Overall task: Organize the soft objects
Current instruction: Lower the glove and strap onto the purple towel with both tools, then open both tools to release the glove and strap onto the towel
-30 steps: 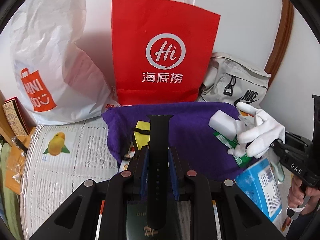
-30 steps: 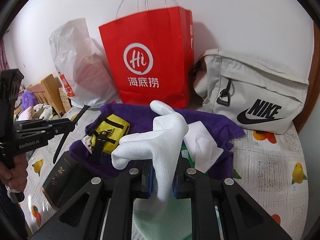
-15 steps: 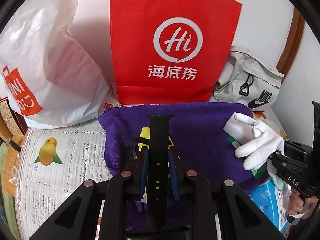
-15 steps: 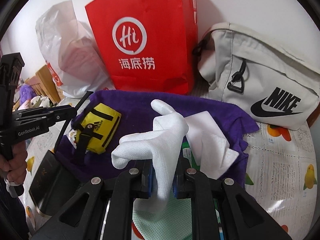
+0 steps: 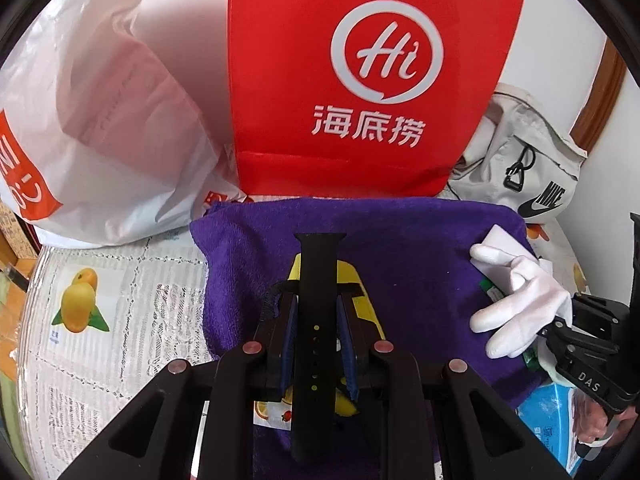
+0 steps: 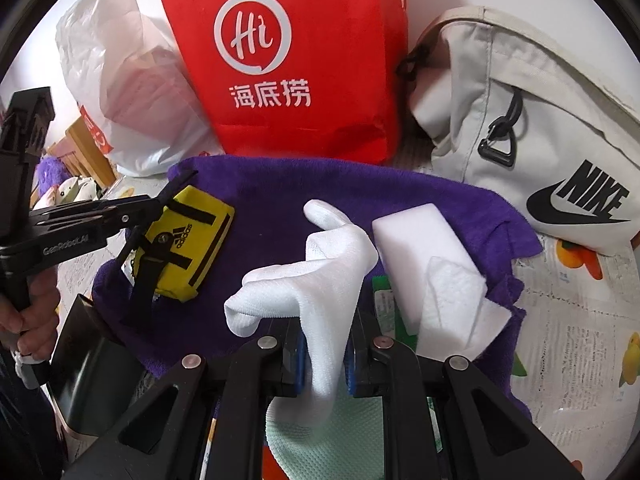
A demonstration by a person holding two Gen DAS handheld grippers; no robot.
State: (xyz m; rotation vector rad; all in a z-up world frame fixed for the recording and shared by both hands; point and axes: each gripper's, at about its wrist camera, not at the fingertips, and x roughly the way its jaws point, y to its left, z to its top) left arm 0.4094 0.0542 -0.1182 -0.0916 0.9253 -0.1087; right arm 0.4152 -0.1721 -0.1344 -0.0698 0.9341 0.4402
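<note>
My left gripper (image 5: pixel 318 320) is shut on a black watch strap (image 5: pixel 318 280) and holds it above a yellow Adidas pouch (image 5: pixel 352 280) on a purple towel (image 5: pixel 408 248). My right gripper (image 6: pixel 324 356) is shut on a white glove (image 6: pixel 320 280), held over the same towel (image 6: pixel 260 208). The glove also shows at the right of the left wrist view (image 5: pixel 520 300). The pouch (image 6: pixel 188 240) lies left of the glove, with the left gripper (image 6: pixel 172 196) and strap over it. A white sponge block (image 6: pixel 420 236) and a white wipe (image 6: pixel 456 304) lie right of the glove.
A red paper bag (image 5: pixel 360 80), a white plastic bag (image 5: pixel 100 120) and a beige Nike bag (image 6: pixel 540 120) stand behind the towel. A blue packet (image 5: pixel 548 420) lies at the right. A dark box (image 6: pixel 92 364) and a mint cloth (image 6: pixel 360 432) lie near me.
Both grippers have moved forward toward the red bag, over the purple towel. The strap and the glove stay held.
</note>
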